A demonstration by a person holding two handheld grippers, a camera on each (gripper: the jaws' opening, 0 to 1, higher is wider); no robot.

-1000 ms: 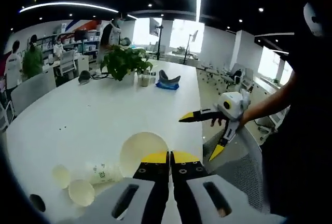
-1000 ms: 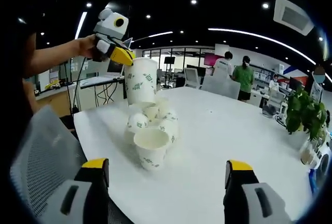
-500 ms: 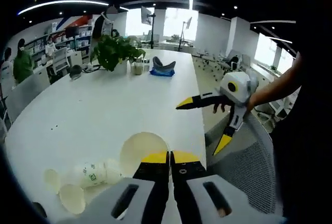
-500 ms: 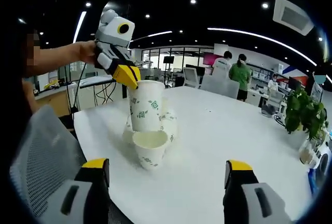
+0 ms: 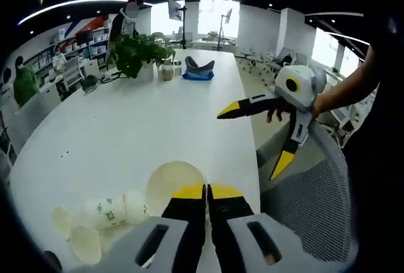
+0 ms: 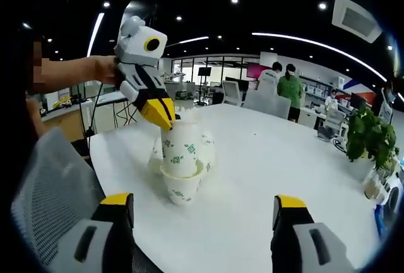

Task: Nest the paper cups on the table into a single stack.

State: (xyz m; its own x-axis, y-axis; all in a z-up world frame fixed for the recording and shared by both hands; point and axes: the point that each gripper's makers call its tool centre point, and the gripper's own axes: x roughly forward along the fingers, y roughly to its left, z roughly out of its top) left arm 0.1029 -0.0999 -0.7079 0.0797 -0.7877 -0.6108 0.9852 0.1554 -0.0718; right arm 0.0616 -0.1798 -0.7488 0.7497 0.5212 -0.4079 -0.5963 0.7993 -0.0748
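In the right gripper view, the left gripper (image 6: 165, 120) comes in from the left w/ its yellow-tipped jaws closed on the rim of a white paper cup with green print (image 6: 181, 151). This cup is upright and its bottom sits inside a second white paper cup (image 6: 182, 186) that stands on the big white table (image 6: 265, 178), near the table's near-left edge. More white paper cups (image 6: 205, 148) are just behind, touching the pair. In the left gripper view the same jaws are pressed together at the bottom, the held cup's open mouth (image 5: 172, 180) just beside them; several white cups lie on their side (image 5: 107, 208) to the left.

The right gripper (image 5: 257, 135), in the left gripper view, is spread wide w/ nothing between the jaws, off the table edge over a grey mesh chair (image 5: 303, 203). A green potted plant (image 5: 134, 52) stands at the far side of the table.
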